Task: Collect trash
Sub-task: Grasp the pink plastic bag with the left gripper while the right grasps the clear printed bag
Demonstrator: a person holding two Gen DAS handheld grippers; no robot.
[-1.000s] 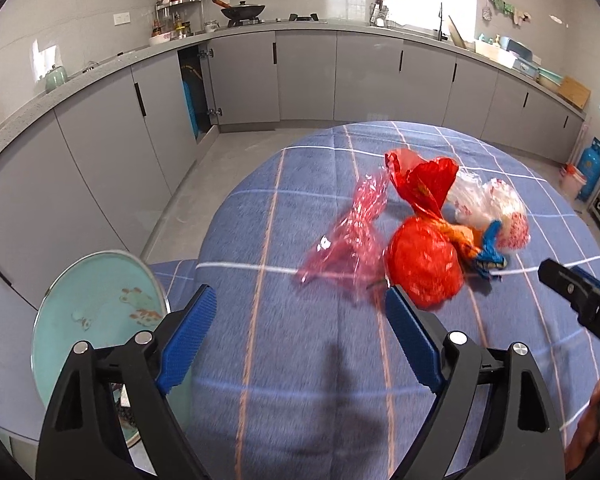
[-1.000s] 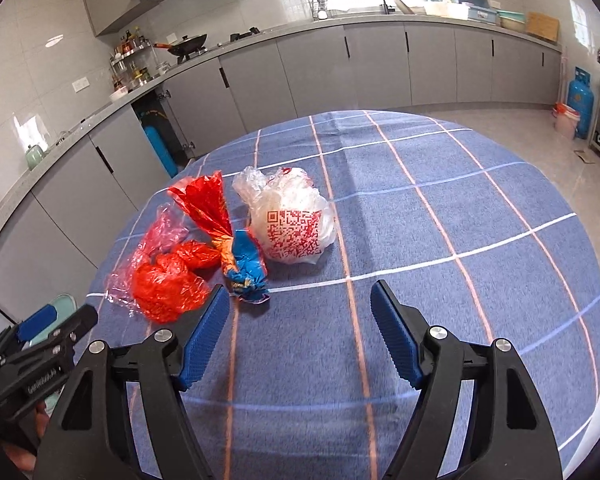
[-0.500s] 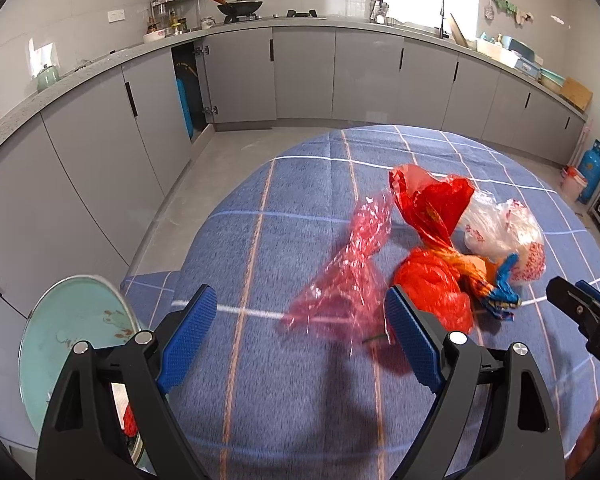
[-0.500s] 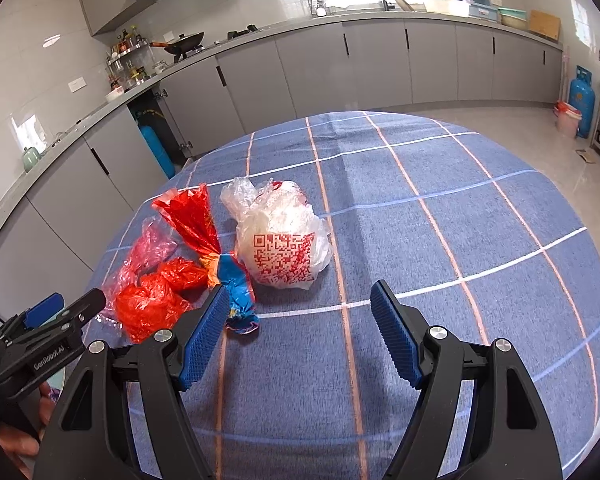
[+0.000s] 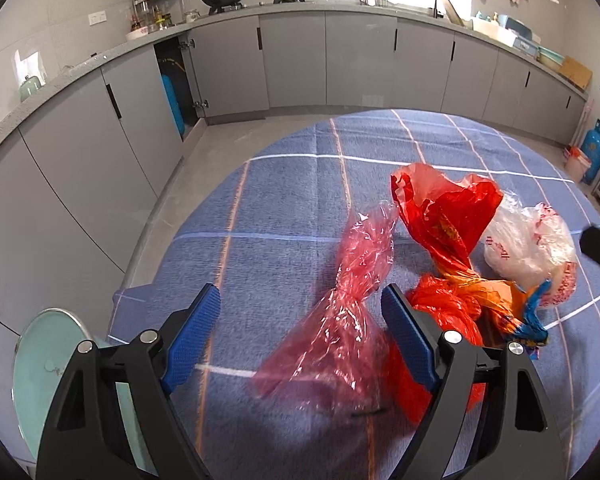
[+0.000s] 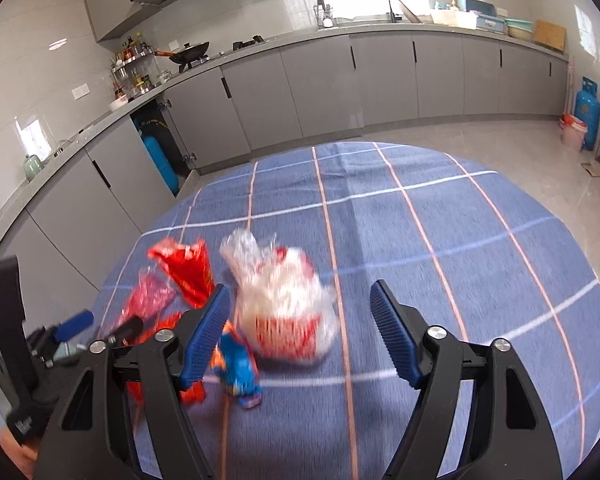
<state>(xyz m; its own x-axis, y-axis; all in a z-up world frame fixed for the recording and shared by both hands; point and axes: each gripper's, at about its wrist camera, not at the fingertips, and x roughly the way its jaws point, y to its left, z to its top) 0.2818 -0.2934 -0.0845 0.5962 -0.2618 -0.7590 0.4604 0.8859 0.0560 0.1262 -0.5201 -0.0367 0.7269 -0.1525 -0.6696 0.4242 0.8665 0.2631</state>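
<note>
On the blue checked tablecloth (image 5: 284,208) lies a heap of trash. A pink see-through bag (image 5: 340,320) lies between the fingers of my left gripper (image 5: 300,336), whose jaws are closing; the pads stand clear of the film. Right of it are a crumpled red bag (image 5: 448,312), an upright red bag (image 5: 444,216), an orange-and-blue wrapper (image 5: 528,320) and a white printed bag (image 5: 528,248). The white bag (image 6: 288,312) sits between the fingers of my right gripper (image 6: 300,338), also closing and not touching it. The blue wrapper (image 6: 238,364) lies by its left finger.
A pale green round lid (image 5: 40,360) stands low beyond the table's left edge. Grey kitchen cabinets (image 5: 292,64) ring the room. A blue gas cylinder (image 6: 586,116) and a pink bucket (image 6: 572,132) stand at the far right on the floor.
Both grippers have moved in on the heap. The pink bag now lies between the left fingers and the white bag between the right ones. The right jaws look slightly narrower.
</note>
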